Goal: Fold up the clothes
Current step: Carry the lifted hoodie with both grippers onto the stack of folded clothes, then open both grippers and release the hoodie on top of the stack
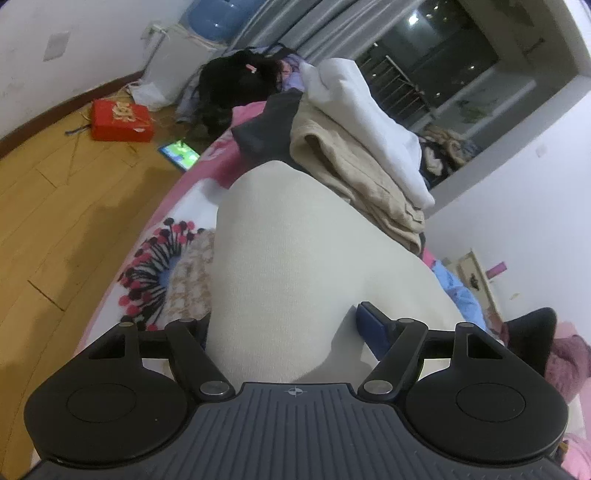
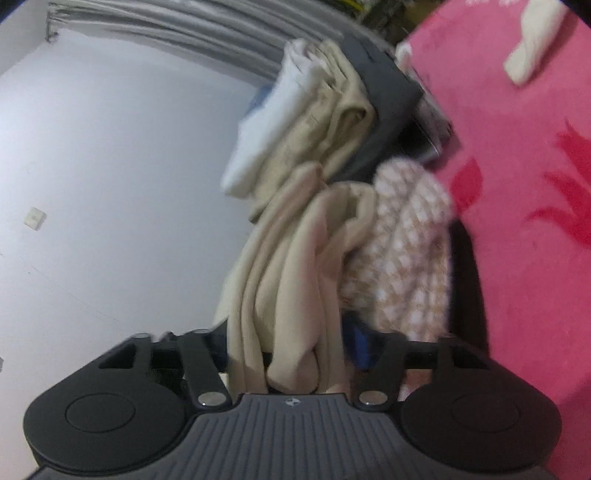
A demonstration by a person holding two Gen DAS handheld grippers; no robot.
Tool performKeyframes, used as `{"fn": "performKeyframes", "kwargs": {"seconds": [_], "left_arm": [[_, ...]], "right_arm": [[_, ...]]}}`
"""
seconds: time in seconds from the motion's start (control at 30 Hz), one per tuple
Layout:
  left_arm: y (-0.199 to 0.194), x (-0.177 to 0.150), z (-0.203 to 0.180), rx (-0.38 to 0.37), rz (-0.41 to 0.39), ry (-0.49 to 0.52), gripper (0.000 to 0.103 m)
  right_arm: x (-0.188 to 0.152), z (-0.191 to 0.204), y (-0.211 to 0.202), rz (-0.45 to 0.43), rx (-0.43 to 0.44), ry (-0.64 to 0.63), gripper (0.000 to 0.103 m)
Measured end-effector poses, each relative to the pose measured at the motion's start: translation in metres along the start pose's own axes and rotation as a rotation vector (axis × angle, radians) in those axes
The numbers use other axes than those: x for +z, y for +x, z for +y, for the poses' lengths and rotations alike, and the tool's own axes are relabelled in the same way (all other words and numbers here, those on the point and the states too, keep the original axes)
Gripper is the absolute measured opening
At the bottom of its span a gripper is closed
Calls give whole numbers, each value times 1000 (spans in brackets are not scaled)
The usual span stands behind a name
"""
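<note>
A cream knitted garment fills the middle of the left wrist view, lying over the pink patterned bed. My left gripper has the cream fabric between its jaws; only the right blue fingertip shows. In the right wrist view my right gripper is shut on bunched folds of the cream garment, beside a tan-and-white checked cloth. A stack of folded clothes, white over beige over dark grey, lies beyond in both views.
Wooden floor lies left of the bed, with a red box and a lit tablet. A dark clothes heap lies near grey curtains. A pink bedspread fills the right of the right wrist view.
</note>
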State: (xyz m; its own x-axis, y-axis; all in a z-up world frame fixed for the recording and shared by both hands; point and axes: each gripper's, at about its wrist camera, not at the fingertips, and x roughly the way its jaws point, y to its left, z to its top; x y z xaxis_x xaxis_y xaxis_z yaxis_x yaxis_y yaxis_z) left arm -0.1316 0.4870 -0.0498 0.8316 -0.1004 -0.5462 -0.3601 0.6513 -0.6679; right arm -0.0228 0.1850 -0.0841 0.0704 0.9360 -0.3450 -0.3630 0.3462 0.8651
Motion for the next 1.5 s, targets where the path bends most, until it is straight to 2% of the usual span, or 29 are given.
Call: {"fn": "performKeyframes", "kwargs": {"seconds": [0.07,0.17,0.3,0.37,0.47,0.5,0.53,0.57,0.67,0.73,0.8,0.83,0.9,0.93,1.03,1.07,1.13,1.27,1.33,1.37,1.43,1.5], "left_arm": [[-1,-2,4,-32,-1,-2,72],[-3,-7,5,-69,-8,7,72],[3,-12,-7,-112,12,53,72],[6,-15,-13,-96,12,63,72],[6,-16,-9,-75,1,20,72],[6,-17,-8,-69,-2,9,72],[4,-18,-9,-58,-4,14,72],[1,-18,-12,-42,-8,27,73],[-15,-19,-36,41,-44,118,71],[-26,-19,-52,89,-67,174,71],[-33,-18,-67,101,-86,219,71],[-30,-17,-76,117,-81,254,72],[-24,-14,-94,149,-71,325,74],[-20,-12,-102,170,-61,357,74],[-12,-8,-111,250,-15,412,73],[-12,-8,-108,269,-4,415,73],[-16,-11,-89,271,-1,352,74],[-37,-22,-34,195,-29,84,75],[-57,-29,-22,164,-70,9,73],[-69,-32,-22,160,-99,6,70],[-96,-39,-37,168,-158,86,69],[-117,-50,-61,143,-181,233,69]], "right_arm": [[-6,11,-5,-10,-27,-75,38],[-20,33,-16,-50,-77,-226,34],[-37,50,-36,-136,-45,-349,30],[-42,52,-42,-172,-64,-394,30],[-32,35,-30,-158,-113,-354,30],[-25,27,-25,-138,-116,-315,36],[-20,17,-21,-114,-112,-265,39],[-18,8,-22,-100,-102,-209,51],[-17,-9,-41,-96,-33,-116,56],[-19,-11,-65,-145,-11,-114,56],[-22,-11,-94,-214,-8,-130,58],[-24,-5,-105,-238,-25,-155,57],[-30,13,-119,-261,-57,-234,46],[-35,28,-119,-255,-62,-298,42],[-61,74,-104,-222,-93,-538,39],[-69,85,-96,-207,-104,-604,39],[-77,91,-75,-180,-137,-647,39],[-74,70,-28,-100,-188,-600,35],[-70,66,-23,-93,-190,-585,35],[-71,69,-30,-100,-182,-595,35],[-76,76,-48,-122,-162,-619,37],[-81,85,-63,-151,-149,-672,38]]}}
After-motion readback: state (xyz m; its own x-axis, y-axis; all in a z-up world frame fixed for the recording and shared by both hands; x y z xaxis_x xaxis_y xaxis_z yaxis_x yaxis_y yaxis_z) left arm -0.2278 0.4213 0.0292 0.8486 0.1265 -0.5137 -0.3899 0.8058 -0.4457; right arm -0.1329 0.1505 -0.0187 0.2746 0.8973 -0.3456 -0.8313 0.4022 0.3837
